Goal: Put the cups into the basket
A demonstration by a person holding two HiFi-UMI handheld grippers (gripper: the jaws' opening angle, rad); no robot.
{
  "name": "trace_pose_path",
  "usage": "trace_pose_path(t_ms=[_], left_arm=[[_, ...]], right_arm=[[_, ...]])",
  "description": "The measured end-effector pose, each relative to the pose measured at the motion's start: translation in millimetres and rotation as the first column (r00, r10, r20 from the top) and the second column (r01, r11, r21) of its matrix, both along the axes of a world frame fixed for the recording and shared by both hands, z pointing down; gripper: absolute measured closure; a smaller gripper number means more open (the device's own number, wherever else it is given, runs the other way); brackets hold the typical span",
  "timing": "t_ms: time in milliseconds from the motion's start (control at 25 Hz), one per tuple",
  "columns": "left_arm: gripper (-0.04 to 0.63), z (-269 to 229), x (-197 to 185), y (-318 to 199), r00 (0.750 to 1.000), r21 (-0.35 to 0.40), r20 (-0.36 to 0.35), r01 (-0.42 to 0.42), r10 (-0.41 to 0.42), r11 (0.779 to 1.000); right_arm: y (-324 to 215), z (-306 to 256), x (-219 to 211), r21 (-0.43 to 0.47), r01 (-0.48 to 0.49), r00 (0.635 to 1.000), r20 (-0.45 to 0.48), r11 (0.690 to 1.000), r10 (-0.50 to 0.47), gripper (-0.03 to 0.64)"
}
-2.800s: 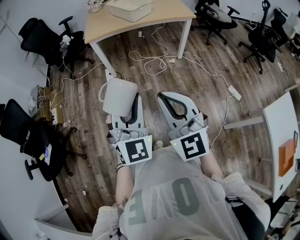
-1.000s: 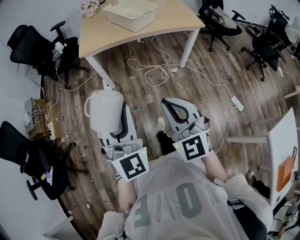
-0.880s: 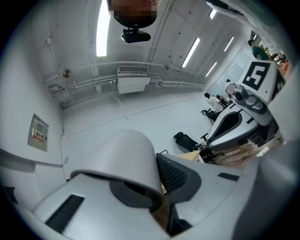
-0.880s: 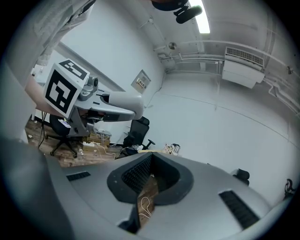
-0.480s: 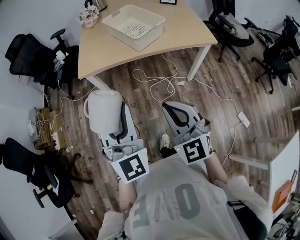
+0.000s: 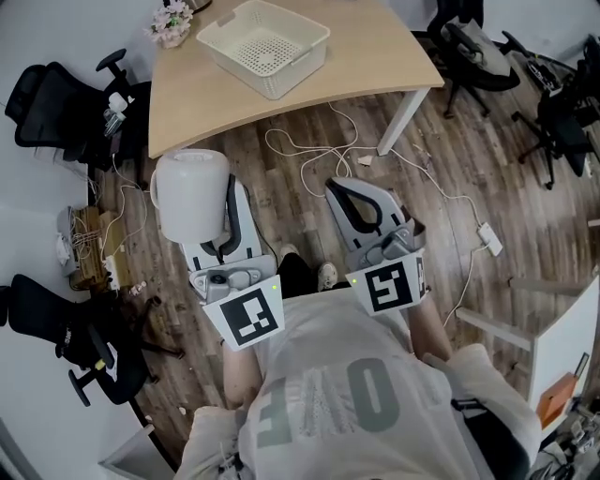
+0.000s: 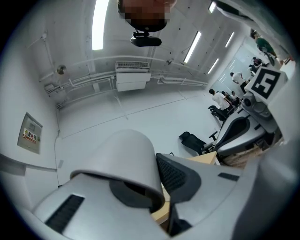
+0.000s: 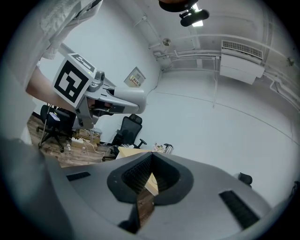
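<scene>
A white cup (image 6: pixel 190 192) with a handle on its left side is held over the wooden floor, my left gripper (image 6: pixel 228 192) shut on its wall. In the left gripper view the cup (image 7: pixel 123 157) stands mouth down between the jaws of the left gripper (image 7: pixel 158 190). My right gripper (image 6: pixel 347 192) is beside it, shut and empty; in its own view the right gripper (image 8: pixel 149 174) has its pads together. An empty cream basket (image 6: pixel 295 73) stands on the wooden table (image 6: pixel 375 56) ahead.
Black office chairs stand at the left (image 6: pixel 56 89), lower left (image 6: pixel 66 328) and upper right (image 6: pixel 483 47). White cables (image 6: pixel 314 141) and a power strip (image 6: pixel 492 239) lie on the floor between me and the table. A flower pot (image 6: pixel 169 21) sits at the table's far left corner.
The view has advanced toward the table, so the basket has come fully into sight. My left gripper with the cup has shifted left. Both grips are unchanged.
</scene>
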State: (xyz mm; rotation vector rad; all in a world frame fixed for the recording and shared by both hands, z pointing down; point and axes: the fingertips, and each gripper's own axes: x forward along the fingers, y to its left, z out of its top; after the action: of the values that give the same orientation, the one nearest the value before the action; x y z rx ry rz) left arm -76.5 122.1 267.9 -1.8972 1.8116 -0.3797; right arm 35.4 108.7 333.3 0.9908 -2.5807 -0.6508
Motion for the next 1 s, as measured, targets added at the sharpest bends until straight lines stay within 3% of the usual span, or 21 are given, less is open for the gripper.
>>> trace_pose_path(t_ms=[120, 520, 1000], left_arm=[[0.547, 3, 8, -5, 0.999, 0.002, 0.034, -0.016, 0.016, 1.000], [0.548, 13, 16, -54, 0.994, 0.020, 0.053, -0.098, 0.096, 0.995], [0.548, 26, -18, -162, 0.992, -0.006, -0.009, -0.125, 0.125, 0.992]], right_arm=[[-6, 0, 2, 0.015, -0.009, 1.000, 0.003, 1.000, 0.009, 0.618], [-41, 3, -2, 0.038, -0.052, 0.998, -0.027, 0.998, 0.053, 0.618], [-141, 11, -37, 0.023, -0.068, 0.992, -0.105, 0.997, 0.070, 0.618]])
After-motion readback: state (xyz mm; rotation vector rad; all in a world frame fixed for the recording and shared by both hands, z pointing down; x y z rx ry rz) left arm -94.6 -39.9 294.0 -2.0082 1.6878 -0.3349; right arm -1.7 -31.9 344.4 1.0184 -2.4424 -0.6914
